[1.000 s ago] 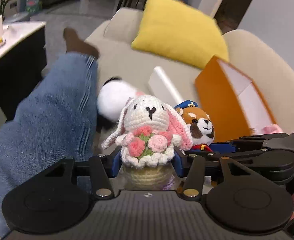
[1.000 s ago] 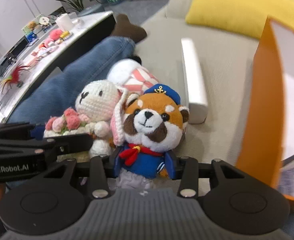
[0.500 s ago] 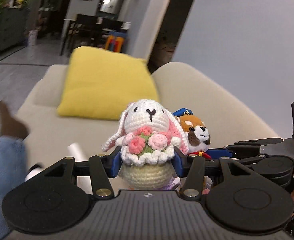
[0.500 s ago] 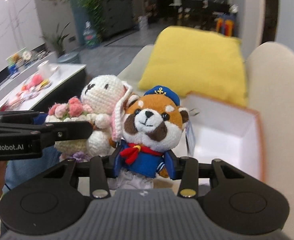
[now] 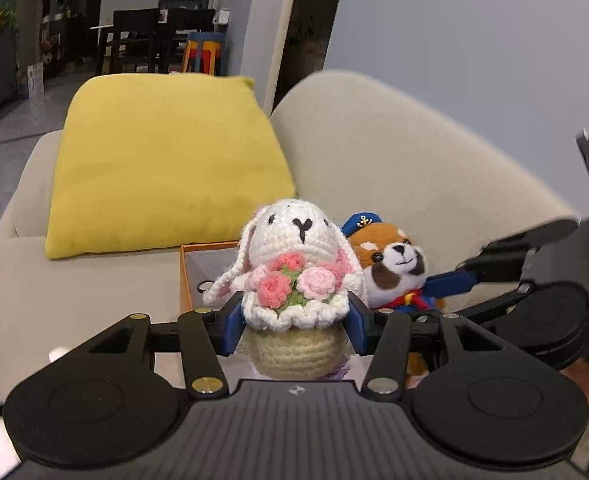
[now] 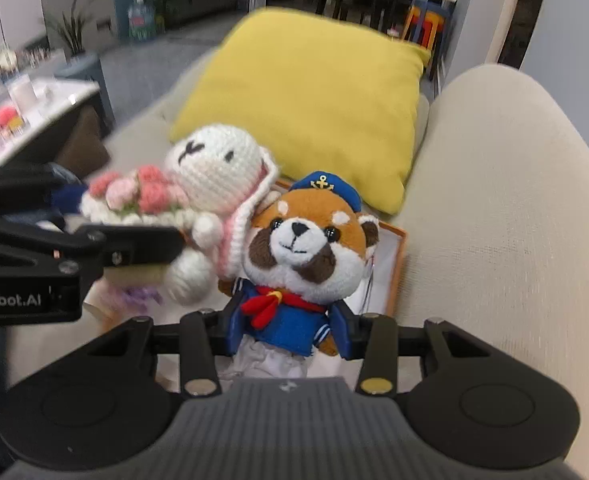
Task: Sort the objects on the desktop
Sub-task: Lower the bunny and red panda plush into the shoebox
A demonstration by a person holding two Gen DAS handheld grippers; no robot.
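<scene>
Blue pads of your left claw (image 5: 294, 322) clamp the crocheted bunny (image 5: 294, 256) at its cream base, and your right claw (image 6: 288, 330) pinches the sailor red panda (image 6: 306, 248) by its blue jacket. You hold the two toys side by side, touching, above the orange box (image 6: 396, 276) on the beige sofa (image 6: 494, 208). Behind the box leans a yellow cushion (image 5: 162, 160).
</scene>
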